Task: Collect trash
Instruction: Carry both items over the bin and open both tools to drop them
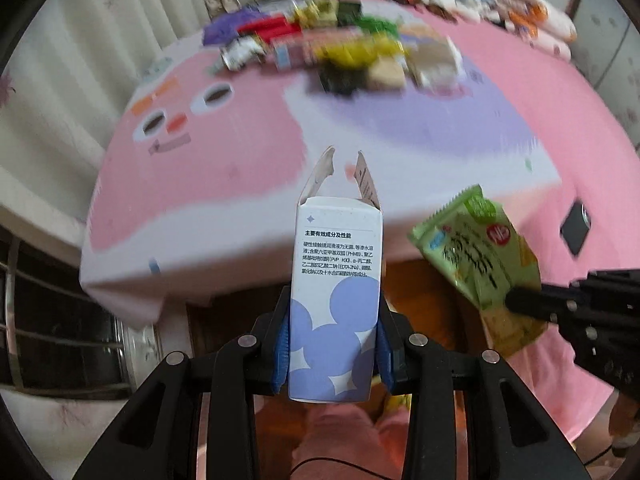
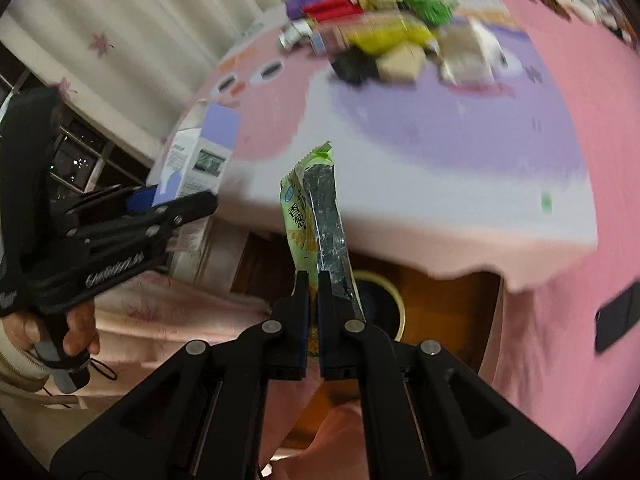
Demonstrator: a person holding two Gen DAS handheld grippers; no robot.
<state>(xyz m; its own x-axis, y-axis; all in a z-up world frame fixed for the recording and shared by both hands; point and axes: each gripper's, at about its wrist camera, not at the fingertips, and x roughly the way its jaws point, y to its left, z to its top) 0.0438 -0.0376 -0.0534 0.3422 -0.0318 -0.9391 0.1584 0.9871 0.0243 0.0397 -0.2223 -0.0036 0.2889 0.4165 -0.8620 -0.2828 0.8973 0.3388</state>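
Pink bedspread (image 1: 224, 184); left gripper (image 1: 334, 344) pinches carton (image 1: 336, 300); right gripper (image 2: 314, 308) pinches wrapper (image 2: 316, 208)

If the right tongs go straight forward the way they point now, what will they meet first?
Probably the near edge of the pink and lilac bedcover. The right tongs are shut on a green foil snack wrapper, whose tip points at that edge. Nothing else shows in between, though the depth is unclear.

Two grippers (image 1: 334, 344) (image 2: 314, 312); one white-and-purple carton (image 1: 336, 300); one green wrapper (image 1: 480, 260); one dark bin (image 2: 382, 308); one black flat object (image 1: 575, 229); heap of packets (image 1: 328, 46) blurred, count indeterminable
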